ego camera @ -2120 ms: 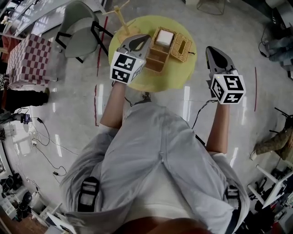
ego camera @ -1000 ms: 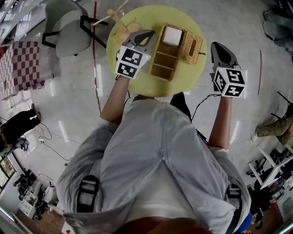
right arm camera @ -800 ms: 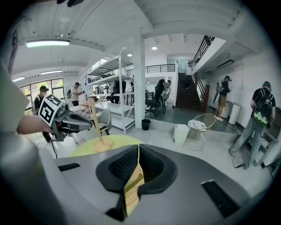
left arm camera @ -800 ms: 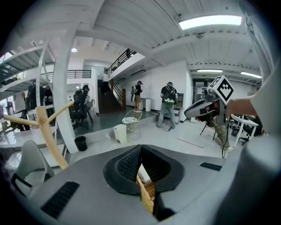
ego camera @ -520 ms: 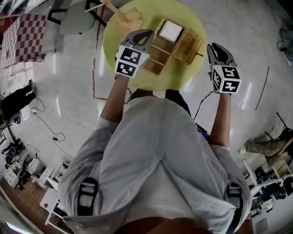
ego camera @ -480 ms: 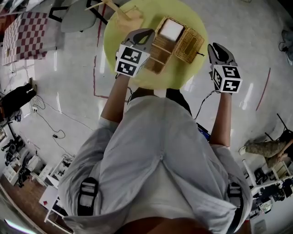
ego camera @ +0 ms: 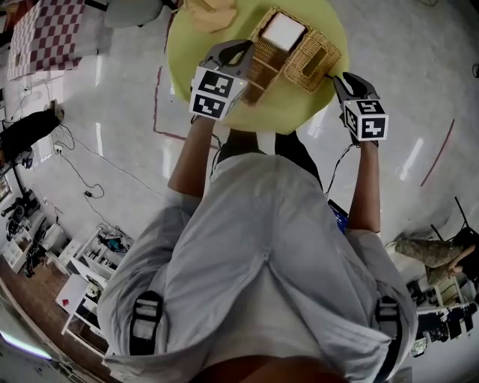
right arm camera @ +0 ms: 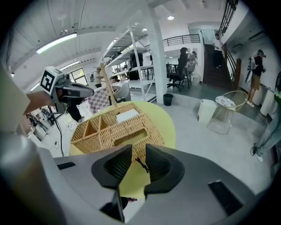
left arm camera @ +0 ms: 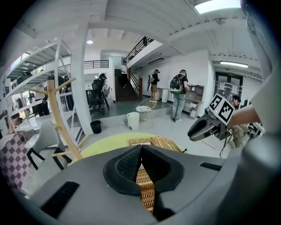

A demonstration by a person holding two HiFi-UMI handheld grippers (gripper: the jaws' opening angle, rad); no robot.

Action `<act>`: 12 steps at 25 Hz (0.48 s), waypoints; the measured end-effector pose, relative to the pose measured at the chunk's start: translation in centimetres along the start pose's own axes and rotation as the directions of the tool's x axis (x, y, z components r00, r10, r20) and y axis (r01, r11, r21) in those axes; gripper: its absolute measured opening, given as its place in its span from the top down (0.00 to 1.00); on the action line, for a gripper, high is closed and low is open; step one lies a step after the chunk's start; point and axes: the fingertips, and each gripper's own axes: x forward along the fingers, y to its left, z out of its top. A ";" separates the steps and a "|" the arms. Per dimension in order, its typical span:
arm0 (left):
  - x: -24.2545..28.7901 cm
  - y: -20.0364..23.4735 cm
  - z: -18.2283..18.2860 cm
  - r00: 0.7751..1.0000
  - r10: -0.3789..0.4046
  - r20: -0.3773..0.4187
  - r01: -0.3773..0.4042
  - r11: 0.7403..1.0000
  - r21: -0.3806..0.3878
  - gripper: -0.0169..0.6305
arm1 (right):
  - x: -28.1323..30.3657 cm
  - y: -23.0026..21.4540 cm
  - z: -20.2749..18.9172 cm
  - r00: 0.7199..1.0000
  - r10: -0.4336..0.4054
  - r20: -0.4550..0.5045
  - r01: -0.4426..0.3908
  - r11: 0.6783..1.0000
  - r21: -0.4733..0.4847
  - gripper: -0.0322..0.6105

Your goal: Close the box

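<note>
A wicker box (ego camera: pixel 262 58) with several compartments stands open on the round yellow table (ego camera: pixel 299 105), a white item (ego camera: pixel 283 31) in its far compartment. Its lid (ego camera: pixel 316 51), with a slot in it, lies flat to the right. My left gripper (ego camera: pixel 233 51) hovers over the box's left side, jaws shut on nothing; wicker (left arm camera: pixel 154 141) shows just beyond it (left arm camera: pixel 141 149). My right gripper (ego camera: pixel 341 79) is at the lid's near right edge. In the right gripper view the lid (right arm camera: pixel 131 136) lies straight ahead of the slightly open jaws (right arm camera: pixel 138 154), nothing between them.
A wooden stand (ego camera: pixel 209 11) rises on the table's far left, beside the box (left arm camera: pixel 57 118). A grey chair (left arm camera: pixel 35 145) and a checkered cloth (ego camera: pixel 45 30) are left of the table. Cables lie on the floor (ego camera: pixel 82 187). People stand far off by a staircase (left arm camera: pixel 178 94).
Both grippers have come closer to the box. The right gripper has moved in to the lid's edge and its jaws have parted a little. The left gripper stays shut.
</note>
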 end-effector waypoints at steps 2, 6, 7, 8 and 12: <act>0.1 -0.4 -0.5 1.000 0.009 -0.006 -0.009 1.000 -0.007 0.93 | 1.1 -0.2 -1.5 0.999 0.016 -0.031 -0.016 1.000 -0.009 0.77; -0.1 -0.8 -2.1 1.000 0.019 -0.022 -0.019 1.000 -0.013 0.93 | 3.2 -0.3 -4.1 0.993 0.036 -0.114 -0.044 0.997 -0.069 0.75; -0.1 -1.1 -2.2 0.999 0.024 -0.024 -0.024 1.000 -0.014 0.93 | 3.5 -0.5 -4.8 0.990 0.037 -0.136 -0.049 0.995 -0.089 0.75; -0.1 -1.4 -2.3 0.999 0.028 -0.027 -0.029 0.999 -0.017 0.93 | 3.8 -0.7 -5.5 0.987 0.036 -0.157 -0.054 0.992 -0.112 0.75; -0.4 -2.4 -2.6 0.998 0.051 -0.037 -0.052 0.998 -0.032 0.93 | 4.7 -0.9 -7.3 0.978 0.060 -0.200 -0.091 0.984 -0.151 0.75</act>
